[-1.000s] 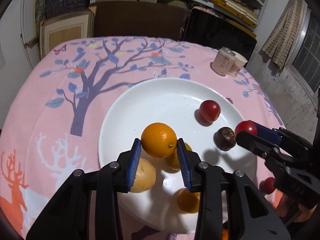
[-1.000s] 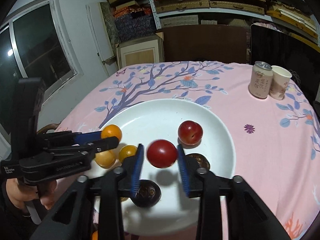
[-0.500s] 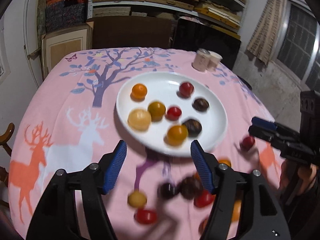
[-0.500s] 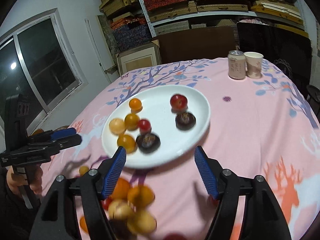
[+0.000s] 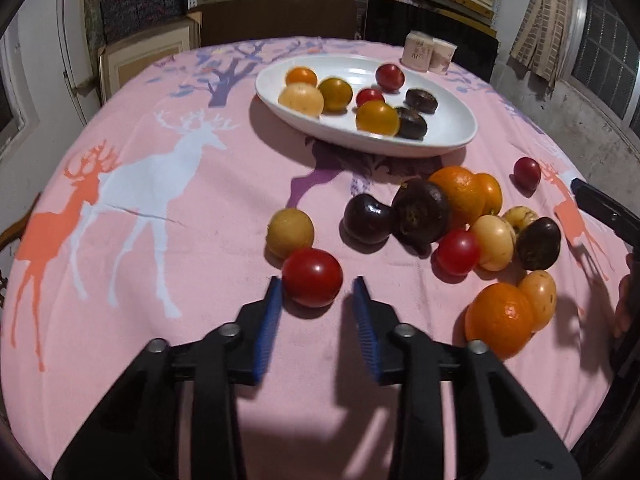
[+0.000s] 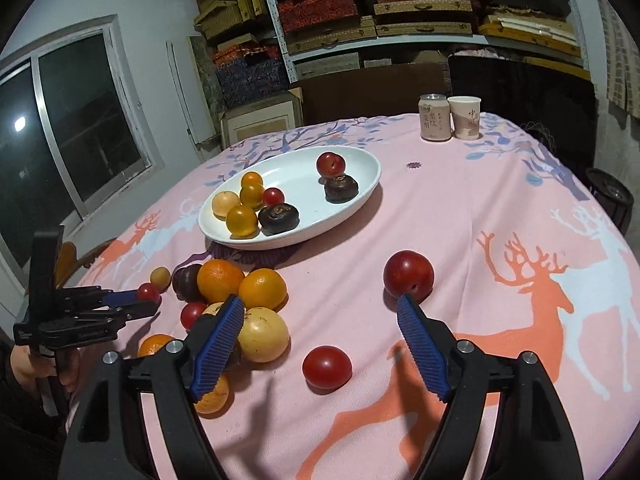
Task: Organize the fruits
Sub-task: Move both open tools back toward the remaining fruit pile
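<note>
Fruits are lying in two groups on the pink deer-print tablecloth [image 6: 500, 208]: eight are sitting in the white oval plate [image 6: 356, 196] toward the far edge of the tabletop, and the rest are clustering loose on the cloth between the plate and the near edge. The left gripper [image 5: 317, 306] is standing with its blue pads spread a little wider than a red tomato [image 5: 312, 277], which is resting on the cloth right at the fingertips and not being squeezed. Just behind it a yellow-brown fruit [image 5: 290, 232] is touching the tomato. The right gripper [image 6: 320, 312] is gaping wide and holding nothing; a red plum [image 6: 408, 273] is sitting just beyond its right fingertip, and a second red tomato [image 6: 327, 367] is lying on the cloth between its fingers. A pale yellow fruit [image 6: 263, 334] is sitting beside its left finger. A can [image 6: 434, 123] and a paper cup [image 6: 464, 117] are standing together near the far edge.
</note>
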Motion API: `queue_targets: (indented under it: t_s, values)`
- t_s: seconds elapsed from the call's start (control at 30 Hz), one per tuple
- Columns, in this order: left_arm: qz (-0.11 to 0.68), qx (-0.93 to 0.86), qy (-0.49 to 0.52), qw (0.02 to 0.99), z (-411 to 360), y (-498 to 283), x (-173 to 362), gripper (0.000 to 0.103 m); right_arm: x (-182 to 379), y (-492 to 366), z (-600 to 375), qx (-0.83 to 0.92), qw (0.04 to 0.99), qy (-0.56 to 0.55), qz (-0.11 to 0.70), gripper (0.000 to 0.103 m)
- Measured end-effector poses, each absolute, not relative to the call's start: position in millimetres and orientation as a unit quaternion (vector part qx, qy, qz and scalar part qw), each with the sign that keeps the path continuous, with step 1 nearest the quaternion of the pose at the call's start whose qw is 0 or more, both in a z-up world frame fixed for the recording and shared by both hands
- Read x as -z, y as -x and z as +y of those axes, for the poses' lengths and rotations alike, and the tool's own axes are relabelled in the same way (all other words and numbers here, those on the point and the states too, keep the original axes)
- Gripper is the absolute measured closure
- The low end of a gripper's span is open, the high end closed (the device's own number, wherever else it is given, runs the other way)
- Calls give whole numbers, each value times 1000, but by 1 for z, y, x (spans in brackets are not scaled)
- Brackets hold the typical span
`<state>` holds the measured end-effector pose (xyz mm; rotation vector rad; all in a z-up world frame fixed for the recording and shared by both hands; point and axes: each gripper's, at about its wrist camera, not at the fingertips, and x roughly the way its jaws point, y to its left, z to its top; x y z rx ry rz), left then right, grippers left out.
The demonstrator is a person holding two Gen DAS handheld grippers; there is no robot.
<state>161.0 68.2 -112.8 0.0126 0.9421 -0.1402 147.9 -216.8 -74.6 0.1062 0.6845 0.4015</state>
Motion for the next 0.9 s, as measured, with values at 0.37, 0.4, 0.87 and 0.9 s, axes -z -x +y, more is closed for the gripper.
queue_targets:
  t_s: [0.37,0.4,0.87,0.9]
  values:
    - [429,99,62,896,84,-155,107,75,96,-134,-187,-235,887,60,393,39]
    - [432,99,57,895,82,-156,107,75,96,-135,-187,-234,886,59,395,44]
    - [456,84,39,885,70,-169,113,69,109,-160,-197,-181,877,55,442,57]
    - [457,83,43,885,70,-172,113,69,109,-160,-198,-179,877,54,442,61]
